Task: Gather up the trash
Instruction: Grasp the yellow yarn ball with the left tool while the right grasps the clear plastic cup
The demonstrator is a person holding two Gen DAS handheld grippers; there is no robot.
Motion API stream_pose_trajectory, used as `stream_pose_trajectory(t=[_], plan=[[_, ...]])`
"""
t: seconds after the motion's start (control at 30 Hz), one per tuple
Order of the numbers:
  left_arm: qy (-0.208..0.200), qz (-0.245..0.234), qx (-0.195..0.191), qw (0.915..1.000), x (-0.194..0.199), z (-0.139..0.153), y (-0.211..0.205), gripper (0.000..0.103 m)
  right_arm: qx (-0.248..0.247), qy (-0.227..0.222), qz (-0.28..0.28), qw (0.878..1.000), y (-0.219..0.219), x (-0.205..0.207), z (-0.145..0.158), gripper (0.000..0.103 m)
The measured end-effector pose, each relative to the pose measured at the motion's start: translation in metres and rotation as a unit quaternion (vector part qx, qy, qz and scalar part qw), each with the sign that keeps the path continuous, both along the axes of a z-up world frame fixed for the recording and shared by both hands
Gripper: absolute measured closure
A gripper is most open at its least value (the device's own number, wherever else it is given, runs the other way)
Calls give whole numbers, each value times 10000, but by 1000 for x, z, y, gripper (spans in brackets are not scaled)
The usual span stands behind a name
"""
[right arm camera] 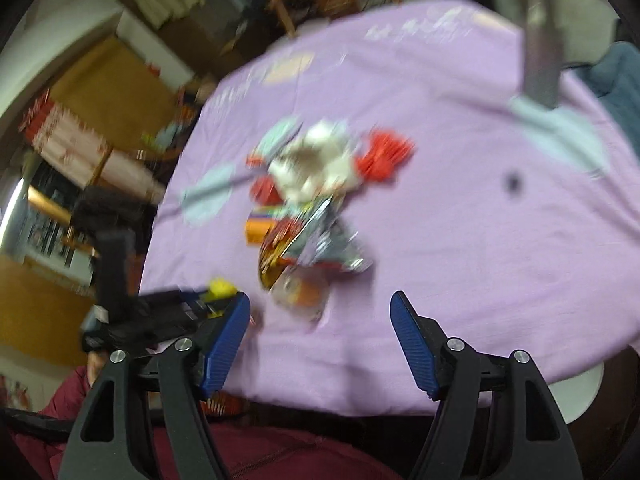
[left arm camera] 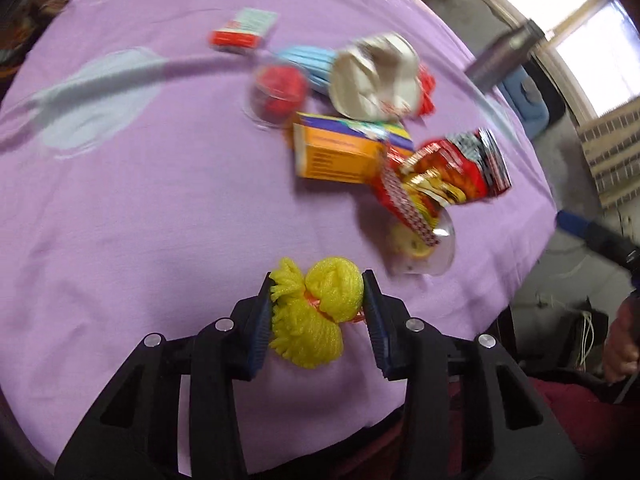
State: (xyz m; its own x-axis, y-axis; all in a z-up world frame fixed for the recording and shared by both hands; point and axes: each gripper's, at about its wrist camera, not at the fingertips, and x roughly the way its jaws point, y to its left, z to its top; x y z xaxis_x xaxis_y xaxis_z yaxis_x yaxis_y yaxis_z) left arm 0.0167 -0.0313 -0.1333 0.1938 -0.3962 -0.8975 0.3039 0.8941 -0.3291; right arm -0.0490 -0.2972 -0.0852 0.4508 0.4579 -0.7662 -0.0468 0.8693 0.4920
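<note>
Left gripper [left arm camera: 316, 284] is angled steeply down over the near edge of the table [left arm camera: 140, 220], which is covered in a lilac cloth. Its jaws are closed on a yellow foam net [left arm camera: 316, 312]; both blue pads press the foam from either side, the piece sitting low between them and just above the cloth.

Right gripper [right arm camera: 320, 320] also tilts downward, over the near table edge. Its jaws stand wide apart with nothing between them.

In the right wrist view the left gripper appears at the left, with the yellow foam at its tip.

Remaining trash lies in a loose pile toward the middle of the table: an orange carton [left arm camera: 340, 152], a red snack wrapper [left arm camera: 452, 172] touching it, a crumpled white cup [left arm camera: 376, 76], a clear plastic cup [left arm camera: 276, 92] with red contents, and a small red-and-white box [left arm camera: 244, 30] lying apart, farther away. Heavy motion blur in the right view.

A dark red sleeve [right arm camera: 280, 456] shows at the bottom.
</note>
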Motion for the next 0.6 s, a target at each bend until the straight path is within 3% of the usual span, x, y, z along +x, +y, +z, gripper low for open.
stream_pose_trajectory(t=[0.1, 0.27, 0.53, 0.6], plan=[[-74, 478, 67, 9988, -7, 10, 31, 61, 56, 187, 397, 9990, 22, 16, -10, 31], [-96, 1089, 158, 9939, -28, 24, 77, 61, -270, 358, 844, 9954, 61, 40, -22, 32], [-116, 1450, 306, 9889, -49, 34, 114, 61, -618, 864, 1037, 9889, 94, 65, -59, 32], [-106, 1475, 330, 9885, -49, 35, 115, 61, -788, 869, 1028, 9878, 97, 66, -64, 38]])
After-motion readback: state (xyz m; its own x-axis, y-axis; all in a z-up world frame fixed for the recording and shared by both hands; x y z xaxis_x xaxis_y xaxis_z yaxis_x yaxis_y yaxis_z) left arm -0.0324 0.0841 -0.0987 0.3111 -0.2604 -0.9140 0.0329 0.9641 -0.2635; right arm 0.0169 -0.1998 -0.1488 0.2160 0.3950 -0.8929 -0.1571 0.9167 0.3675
